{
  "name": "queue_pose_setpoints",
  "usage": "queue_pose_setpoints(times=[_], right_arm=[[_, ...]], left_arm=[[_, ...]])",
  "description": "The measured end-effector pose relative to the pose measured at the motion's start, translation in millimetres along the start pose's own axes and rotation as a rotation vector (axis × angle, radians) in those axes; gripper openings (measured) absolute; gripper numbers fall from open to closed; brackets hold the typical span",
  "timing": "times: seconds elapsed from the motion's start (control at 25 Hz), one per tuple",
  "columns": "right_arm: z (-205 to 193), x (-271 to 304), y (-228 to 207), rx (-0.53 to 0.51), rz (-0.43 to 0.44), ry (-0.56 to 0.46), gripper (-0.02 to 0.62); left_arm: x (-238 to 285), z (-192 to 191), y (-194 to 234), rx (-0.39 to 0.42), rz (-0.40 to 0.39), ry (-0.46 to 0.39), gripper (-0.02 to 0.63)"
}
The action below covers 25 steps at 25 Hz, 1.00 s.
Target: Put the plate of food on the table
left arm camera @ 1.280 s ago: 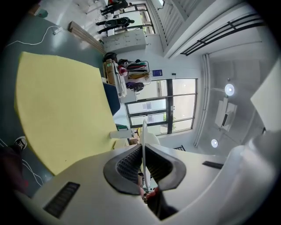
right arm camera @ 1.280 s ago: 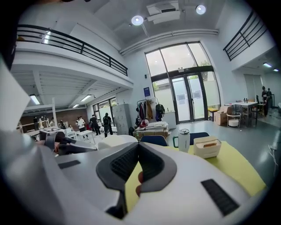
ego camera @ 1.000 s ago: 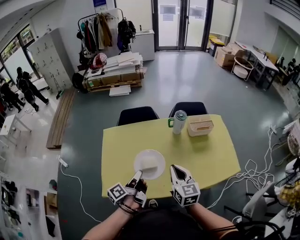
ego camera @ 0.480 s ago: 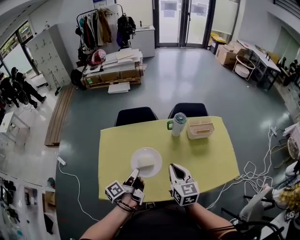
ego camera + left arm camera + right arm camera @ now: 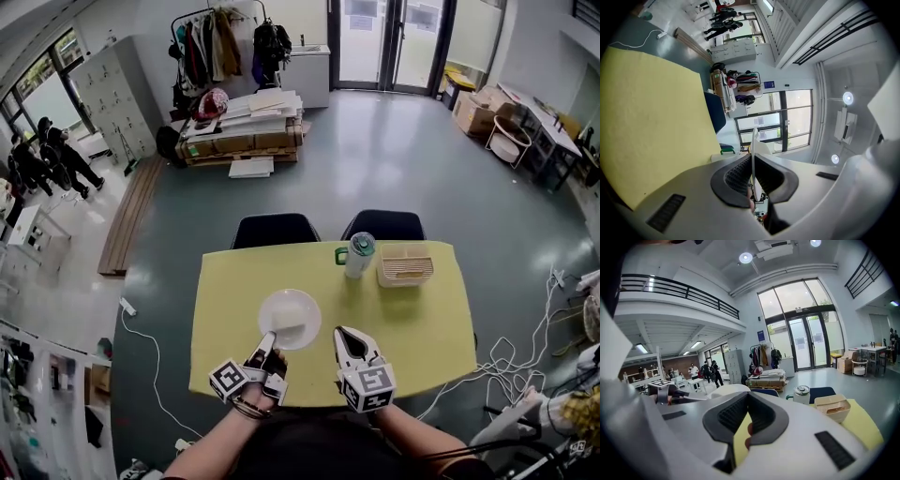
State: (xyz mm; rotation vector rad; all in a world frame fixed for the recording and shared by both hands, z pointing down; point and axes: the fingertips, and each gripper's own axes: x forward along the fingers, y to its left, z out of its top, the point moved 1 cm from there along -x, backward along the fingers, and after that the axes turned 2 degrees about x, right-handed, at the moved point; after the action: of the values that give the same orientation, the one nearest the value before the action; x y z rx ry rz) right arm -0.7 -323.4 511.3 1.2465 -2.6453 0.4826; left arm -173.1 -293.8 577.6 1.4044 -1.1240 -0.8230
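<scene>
**Plate pinched at its near rim**

The left gripper (image 5: 267, 343) is clamped on the plate (image 5: 281, 309) at its 7 o'clock rim, hiding that edge. At 4 o'clock, the right gripper (image 5: 344, 336) is closed and empty. The plate sits over the yellow table (image 5: 422, 323). Its pale food (image 5: 293, 329) is indistinct.

Bright, even daylight comes from the glass doors (image 5: 389, 42) at twelve o'clock in the head view, leaving soft shadows on the yellow table (image 5: 422, 319). A ceiling lamp (image 5: 746, 258) glares at twelve in the right gripper view. Fisheye edges bend and the corners are black.
</scene>
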Motion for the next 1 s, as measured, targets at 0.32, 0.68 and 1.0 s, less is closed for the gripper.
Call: queue_pose_setpoints(times=[0.32,0.68,1.0], right_arm=[[5.0,21.6,-5.6,0.000,-0.016,-0.011,0.011],[-2.5,42.3,-12.5,-0.020,-0.063,-0.003,0.011],[-19.2,62.5,-34.1,-0.024,-0.102,0.013,0.011]], left_arm=[[21.6,11.5,15.8,0.008,0.031,0.014,0.021],[61.8,32.5,65.7,0.021,0.030,0.040,0.020],[125.8,43.4,123.5,-0.027,-0.009,0.042,0.020]])
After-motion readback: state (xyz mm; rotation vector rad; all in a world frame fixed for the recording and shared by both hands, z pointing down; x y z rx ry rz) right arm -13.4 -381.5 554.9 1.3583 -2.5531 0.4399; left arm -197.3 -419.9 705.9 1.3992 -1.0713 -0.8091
